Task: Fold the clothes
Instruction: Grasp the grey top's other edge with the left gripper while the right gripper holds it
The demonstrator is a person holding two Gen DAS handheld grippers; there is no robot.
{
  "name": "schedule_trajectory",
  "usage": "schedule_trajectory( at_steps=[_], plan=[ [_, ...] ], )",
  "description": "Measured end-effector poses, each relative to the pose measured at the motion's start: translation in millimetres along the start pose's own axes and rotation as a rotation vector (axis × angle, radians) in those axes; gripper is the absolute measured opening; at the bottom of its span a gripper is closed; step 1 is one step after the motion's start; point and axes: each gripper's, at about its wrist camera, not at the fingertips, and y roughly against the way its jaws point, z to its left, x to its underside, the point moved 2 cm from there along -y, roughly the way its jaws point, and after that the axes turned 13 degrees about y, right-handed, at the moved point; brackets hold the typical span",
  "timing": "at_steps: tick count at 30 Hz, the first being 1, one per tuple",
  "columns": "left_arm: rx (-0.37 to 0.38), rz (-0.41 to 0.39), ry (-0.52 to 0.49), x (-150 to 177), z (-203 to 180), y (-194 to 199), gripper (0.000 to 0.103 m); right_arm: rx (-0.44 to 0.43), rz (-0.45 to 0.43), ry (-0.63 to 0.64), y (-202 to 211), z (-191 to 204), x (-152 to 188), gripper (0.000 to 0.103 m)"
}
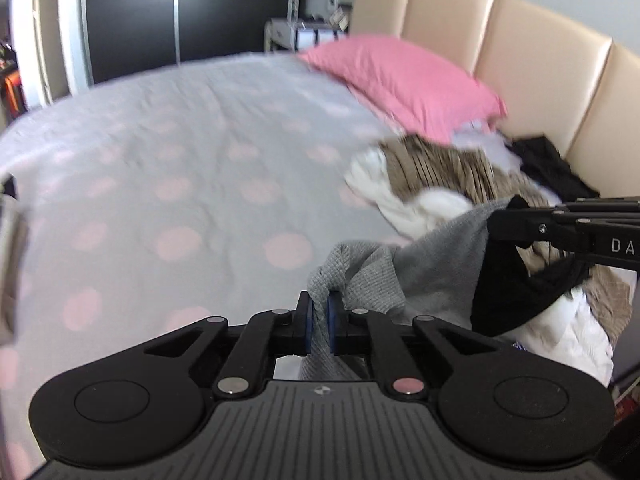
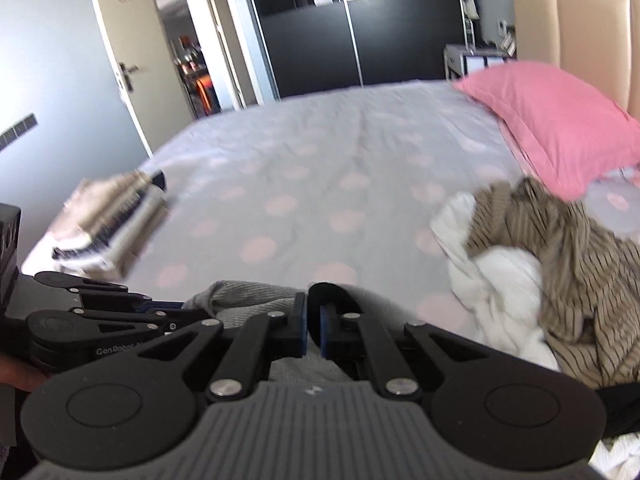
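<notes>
Two grippers hold one grey garment [image 1: 372,268] above the bed [image 1: 180,168]. The left gripper [image 1: 319,322] has its jaws closed on a grey edge of the garment. The right gripper [image 2: 313,330] pinches a black part of the same garment, jaws closed too. Near the pink pillow [image 1: 404,80] lies a pile of unfolded clothes [image 2: 532,264]. A folded stack [image 2: 108,224] rests at the bed's other side.

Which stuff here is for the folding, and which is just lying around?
For folding: grey garment, pinched by left gripper and right gripper; heap of unfolded clothes; folded stack.
Just there: pink pillow, spotted bedsheet, headboard, dark wardrobe.
</notes>
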Motion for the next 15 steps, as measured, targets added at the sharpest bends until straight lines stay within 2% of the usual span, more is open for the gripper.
schedule_trajectory(
  at_steps=[5, 9, 11, 15],
  plan=[
    [-0.038, -0.163, 0.038, -25.3, 27.3, 71.3, 0.005, -0.051, -0.108, 0.047, 27.0, 35.6, -45.8, 0.007],
    [-0.064, -0.234, 0.075, -27.5, 50.8, 111.9, 0.005, -0.094, -0.164, 0.065, 39.8, 58.6, -63.1, 0.007],
    [-0.076, -0.217, 0.084, -20.2, 57.6, 114.1, 0.005, -0.108, -0.155, 0.075, 37.5, 68.9, -63.9, 0.007],
    [-0.084, -0.065, 0.098, 12.6, 75.3, 85.2, 0.006, -0.109, -0.003, 0.095, 2.8, 79.0, -37.0, 0.007]
  ],
)
